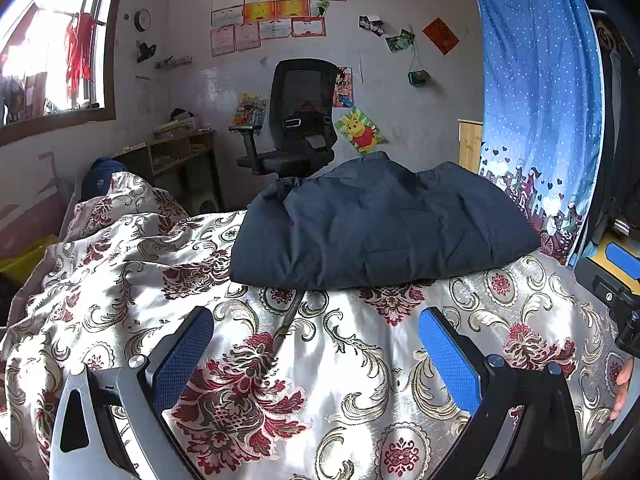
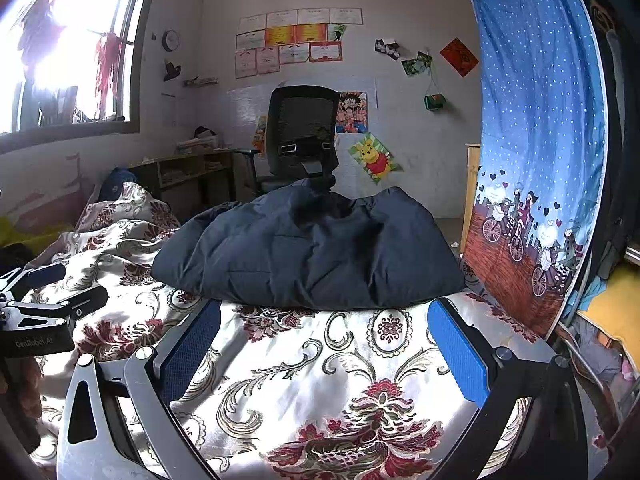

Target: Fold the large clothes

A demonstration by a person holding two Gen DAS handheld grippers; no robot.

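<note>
A dark navy padded jacket [image 1: 380, 228] lies bunched in a folded heap on the floral bedspread [image 1: 280, 360]; it also shows in the right wrist view [image 2: 312, 256]. My left gripper [image 1: 316, 320] is open and empty, just short of the jacket's near edge, above the bedspread. My right gripper [image 2: 324, 316] is open and empty, its tips close to the jacket's near edge. The left gripper also shows at the left edge of the right wrist view [image 2: 48, 292], and the right gripper at the right edge of the left wrist view [image 1: 612, 280].
A blue curtain [image 1: 540, 100] hangs on the right beside the bed. A black office chair [image 1: 296, 120] and a low wooden shelf [image 1: 180, 152] stand by the far wall. A rumpled quilt [image 1: 120, 208] is piled at the left. A window [image 1: 52, 40] is at upper left.
</note>
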